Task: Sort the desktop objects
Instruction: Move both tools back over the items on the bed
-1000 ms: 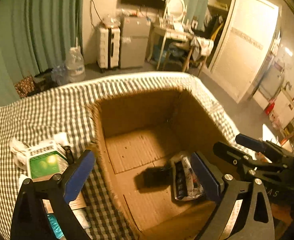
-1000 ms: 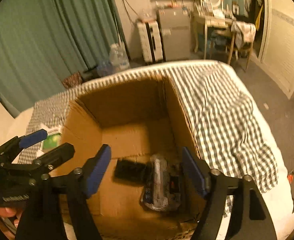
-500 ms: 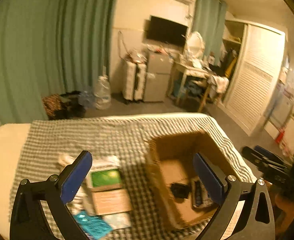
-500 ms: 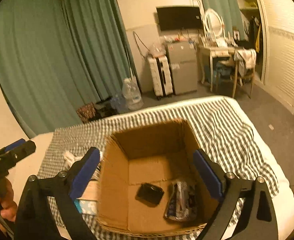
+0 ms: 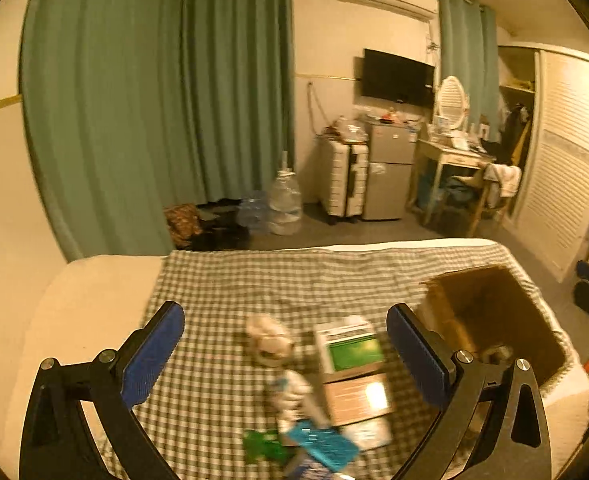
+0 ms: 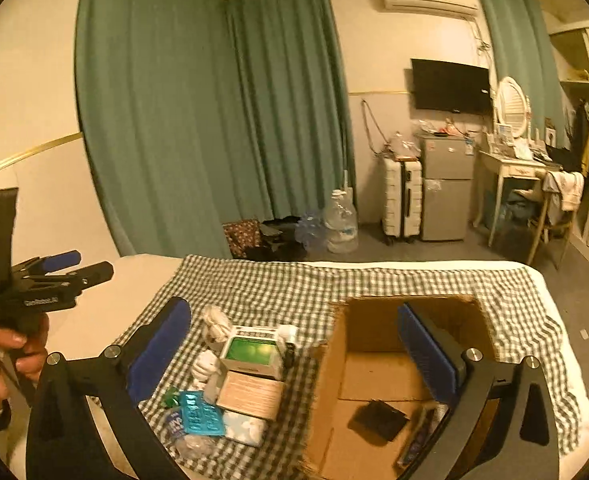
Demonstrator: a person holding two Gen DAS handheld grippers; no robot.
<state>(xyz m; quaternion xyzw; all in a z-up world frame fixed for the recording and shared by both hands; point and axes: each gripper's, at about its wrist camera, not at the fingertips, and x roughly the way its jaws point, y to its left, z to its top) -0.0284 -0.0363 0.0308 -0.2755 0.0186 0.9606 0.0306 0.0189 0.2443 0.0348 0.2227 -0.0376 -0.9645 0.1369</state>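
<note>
An open cardboard box (image 6: 330,376) stands on the checked cloth at the right; it also shows in the left wrist view (image 5: 490,304). A black item (image 6: 378,419) and a packet (image 6: 416,438) lie inside it. Left of the box lies a pile: a green-topped box (image 6: 252,351) (image 5: 350,347), a brown box (image 6: 250,394) (image 5: 358,398), a blue blister pack (image 6: 200,414) (image 5: 320,444) and white crumpled wads (image 6: 216,322) (image 5: 270,338). My left gripper (image 5: 286,356) is open and empty, raised above the pile. My right gripper (image 6: 294,354) is open and empty, raised above the box's left wall.
The checked cloth (image 6: 294,284) covers a bed-like surface with a bare cream part (image 5: 94,300) at the left. Beyond the far edge stand green curtains (image 5: 154,100), water bottles (image 5: 284,208), a suitcase (image 5: 344,178), a small fridge (image 5: 388,172) and a desk (image 5: 452,160).
Both grippers have risen and pulled back from inside the box. The left one swung left over the pile. Both stay open and empty.
</note>
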